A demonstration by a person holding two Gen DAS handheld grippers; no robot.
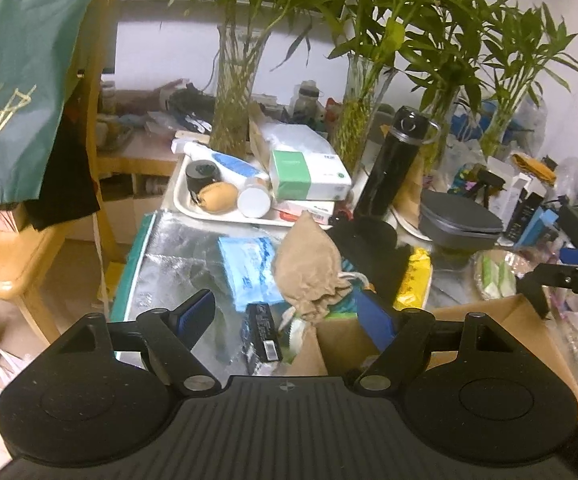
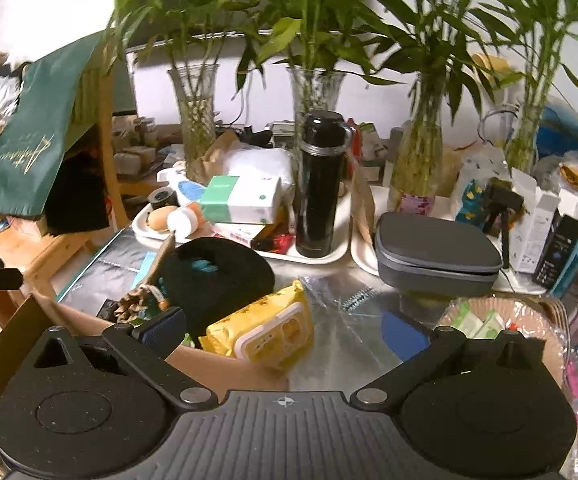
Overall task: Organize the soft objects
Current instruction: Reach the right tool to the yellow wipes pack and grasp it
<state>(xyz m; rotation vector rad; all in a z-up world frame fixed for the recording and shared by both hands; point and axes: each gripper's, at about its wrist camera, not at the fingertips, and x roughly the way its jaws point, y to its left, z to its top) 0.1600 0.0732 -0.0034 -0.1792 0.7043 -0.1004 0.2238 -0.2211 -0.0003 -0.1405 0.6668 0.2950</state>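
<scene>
A tan drawstring pouch (image 1: 307,266) lies on the silver mat beside a blue tissue pack (image 1: 249,270), a black soft cushion (image 1: 373,248) and a yellow wipes pack (image 1: 415,276). My left gripper (image 1: 285,314) is open just in front of the pouch, above the rim of a cardboard box (image 1: 489,320). In the right wrist view the black cushion (image 2: 217,276) and the yellow wipes pack (image 2: 267,330) rest at the box's edge (image 2: 209,364). My right gripper (image 2: 285,330) is open around the wipes pack, not touching it. The pouch (image 2: 161,260) shows only partly there.
A white tray (image 1: 209,212) holds jars, boxes and a black bottle (image 1: 393,164). Glass vases with bamboo (image 2: 317,88) stand behind. A grey case (image 2: 437,254) sits right. A wooden chair with a green bag (image 1: 21,92) stands left. A small black box (image 1: 265,332) lies near the left fingers.
</scene>
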